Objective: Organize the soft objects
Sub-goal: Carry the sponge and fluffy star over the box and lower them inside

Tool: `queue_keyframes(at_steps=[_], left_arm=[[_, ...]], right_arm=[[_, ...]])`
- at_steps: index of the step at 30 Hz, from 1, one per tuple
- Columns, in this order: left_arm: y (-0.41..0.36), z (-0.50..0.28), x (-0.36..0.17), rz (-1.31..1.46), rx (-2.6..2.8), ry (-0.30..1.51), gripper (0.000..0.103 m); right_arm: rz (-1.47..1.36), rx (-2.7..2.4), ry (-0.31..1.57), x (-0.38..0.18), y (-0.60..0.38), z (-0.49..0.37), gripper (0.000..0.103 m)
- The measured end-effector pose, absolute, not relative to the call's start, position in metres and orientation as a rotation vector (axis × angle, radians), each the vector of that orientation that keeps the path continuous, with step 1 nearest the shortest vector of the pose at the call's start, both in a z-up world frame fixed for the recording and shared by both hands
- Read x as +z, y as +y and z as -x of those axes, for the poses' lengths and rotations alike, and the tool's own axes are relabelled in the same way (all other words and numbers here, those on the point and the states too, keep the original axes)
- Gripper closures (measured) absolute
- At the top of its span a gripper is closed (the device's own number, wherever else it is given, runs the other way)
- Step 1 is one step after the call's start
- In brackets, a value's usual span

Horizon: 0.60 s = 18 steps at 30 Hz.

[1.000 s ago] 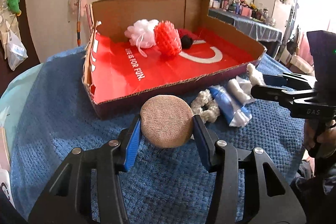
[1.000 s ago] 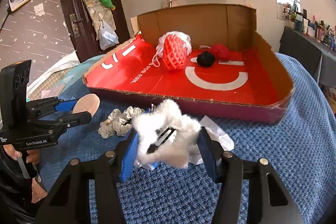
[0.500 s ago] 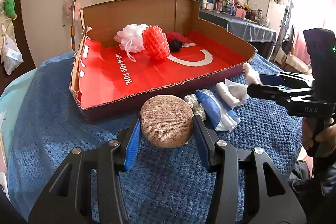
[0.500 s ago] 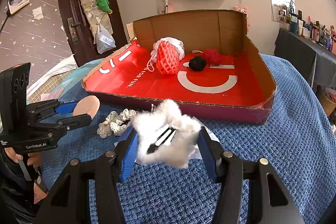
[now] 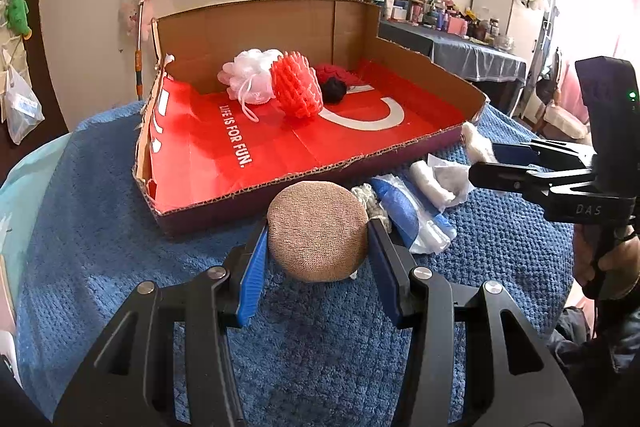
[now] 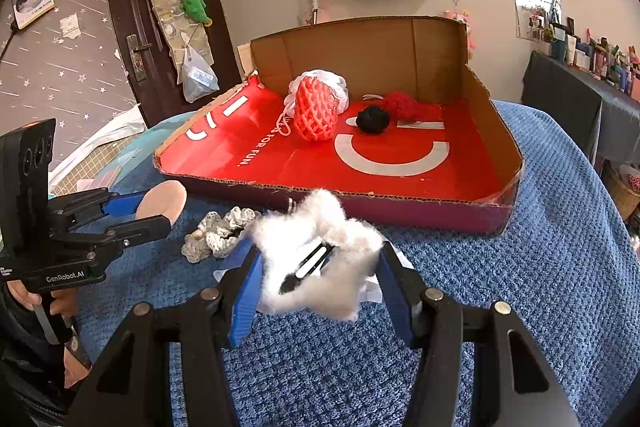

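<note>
Left wrist view: the left gripper point(image 5: 318, 241) clamps one tan round puff point(image 5: 317, 230) above the blue towel point(image 5: 100, 227), just short of the cardboard box point(image 5: 280, 27). The right gripper point(image 6: 318, 267) pinches one white fluffy clip point(image 6: 316, 259). Four soft items sit at the box's back; the dark red one point(image 6: 404, 105) is partly hidden, and the red floor before them lies open

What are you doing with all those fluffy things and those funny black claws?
A person is tidying soft things into the cardboard box. The left gripper pinches a round tan puff, and the right gripper pinches a white fluffy clump. Both are held over the blue blanket, just in front of the box. Inside already sit a white mesh pouf, a red foam net, a black ball and something red.
</note>
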<state>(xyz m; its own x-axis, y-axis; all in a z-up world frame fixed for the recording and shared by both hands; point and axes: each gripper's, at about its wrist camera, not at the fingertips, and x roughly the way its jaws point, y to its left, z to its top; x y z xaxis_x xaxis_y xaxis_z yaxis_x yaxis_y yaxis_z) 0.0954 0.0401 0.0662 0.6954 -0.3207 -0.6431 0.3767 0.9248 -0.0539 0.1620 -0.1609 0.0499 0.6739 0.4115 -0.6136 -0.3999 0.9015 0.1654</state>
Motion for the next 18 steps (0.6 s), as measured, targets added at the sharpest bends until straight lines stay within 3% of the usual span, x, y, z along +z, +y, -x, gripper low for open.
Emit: queue_keyframes(at_steps=[10,18], left_arm=[[0.042,-0.111,0.087,-0.093,-0.384,0.683,0.057],[0.043,-0.172,0.102,-0.132,-0.375,0.734,0.057]], right_arm=[[-0.016,0.446,0.667,0.071,-0.161,-0.176,0.045],[0.108,0.366,0.705,0.091,-0.155,-0.236,0.045]])
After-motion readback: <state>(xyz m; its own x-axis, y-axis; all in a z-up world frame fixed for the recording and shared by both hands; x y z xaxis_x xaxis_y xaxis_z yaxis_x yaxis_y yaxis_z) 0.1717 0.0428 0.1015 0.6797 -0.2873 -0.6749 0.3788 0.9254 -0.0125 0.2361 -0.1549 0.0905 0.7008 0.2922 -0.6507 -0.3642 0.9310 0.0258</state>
